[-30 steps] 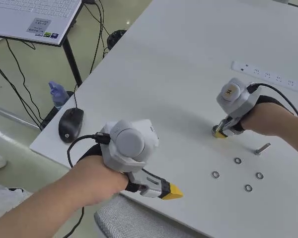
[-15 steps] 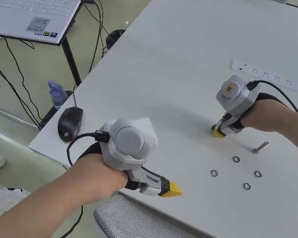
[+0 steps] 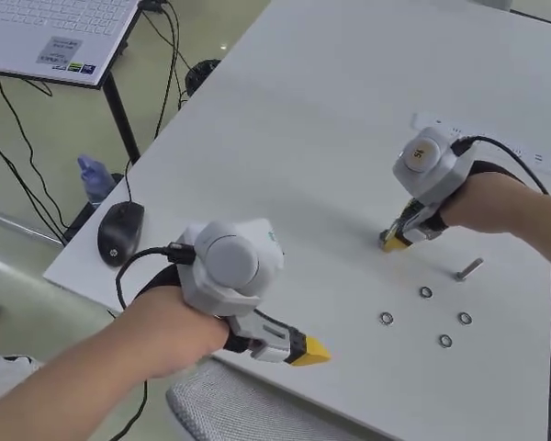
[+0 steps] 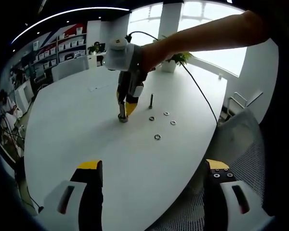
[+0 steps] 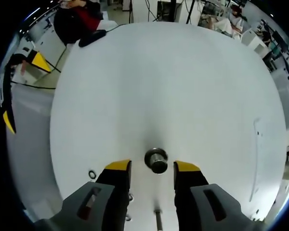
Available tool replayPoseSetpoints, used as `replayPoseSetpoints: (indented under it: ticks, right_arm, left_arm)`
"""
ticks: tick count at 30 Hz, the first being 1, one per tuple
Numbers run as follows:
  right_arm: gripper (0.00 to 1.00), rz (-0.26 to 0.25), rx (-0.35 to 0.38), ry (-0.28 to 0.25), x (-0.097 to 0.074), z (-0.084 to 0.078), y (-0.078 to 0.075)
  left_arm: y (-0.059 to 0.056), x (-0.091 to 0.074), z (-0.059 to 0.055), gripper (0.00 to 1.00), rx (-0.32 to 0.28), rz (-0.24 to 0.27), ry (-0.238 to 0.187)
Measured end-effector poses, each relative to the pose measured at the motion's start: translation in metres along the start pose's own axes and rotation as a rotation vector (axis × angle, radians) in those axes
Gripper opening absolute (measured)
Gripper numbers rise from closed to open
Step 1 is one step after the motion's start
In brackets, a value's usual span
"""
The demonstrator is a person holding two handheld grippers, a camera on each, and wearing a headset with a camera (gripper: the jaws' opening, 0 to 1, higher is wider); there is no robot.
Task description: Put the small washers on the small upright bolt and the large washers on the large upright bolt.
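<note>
The right gripper (image 3: 394,243) stood over the large bolt (image 5: 156,160) on the counter (image 3: 285,138), jaws apart on either side of it, not clamped. The step seemed to be standing that bolt up, and next would come a clean withdrawal. The left gripper (image 4: 153,166) waited, jaws wide apart. Four washers (image 3: 425,292) lay near. Their sizes were unclear, as was whether the small bolt (image 3: 468,269) lay flat.

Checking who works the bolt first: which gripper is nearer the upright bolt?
Right. The right gripper is at the upright bolt, with an open jaw on either side of it. The left gripper hangs open at the near edge of the table, well short of the bolt.
</note>
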State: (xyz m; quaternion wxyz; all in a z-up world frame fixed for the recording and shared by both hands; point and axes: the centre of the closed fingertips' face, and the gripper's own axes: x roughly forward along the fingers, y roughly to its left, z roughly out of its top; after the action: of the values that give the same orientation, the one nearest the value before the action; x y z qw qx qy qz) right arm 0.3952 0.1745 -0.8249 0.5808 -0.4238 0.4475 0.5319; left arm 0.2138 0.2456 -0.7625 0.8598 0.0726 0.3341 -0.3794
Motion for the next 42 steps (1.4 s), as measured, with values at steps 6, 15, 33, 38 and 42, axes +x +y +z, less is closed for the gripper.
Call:
replayPoseSetpoints:
  ticks: [6, 15, 33, 38, 42]
  right_arm:
    - [0.36, 0.002, -0.017, -0.015, -0.011, -0.002, 0.002]
    - [0.36, -0.004, -0.056, -0.034, -0.023, 0.001, 0.012]
    - [0.36, 0.002, -0.038, -0.03, -0.04, -0.035, 0.033]
    - [0.36, 0.009, -0.025, -0.031, -0.038, -0.049, 0.038]
    - [0.36, 0.013, -0.003, -0.036, -0.037, -0.06, 0.047]
  left_arm:
    - [0.0, -0.002, 0.003, 0.86, 0.007, 0.002, -0.003]
    - [-0.004, -0.005, 0.001, 0.86, 0.018, 0.001, 0.007]
    - [-0.009, -0.005, 0.009, 0.85, 0.049, -0.01, 0.012]
    - [-0.011, -0.003, 0.012, 0.85, 0.055, -0.02, 0.009]
    - [-0.012, -0.003, 0.01, 0.85, 0.058, -0.026, 0.016]
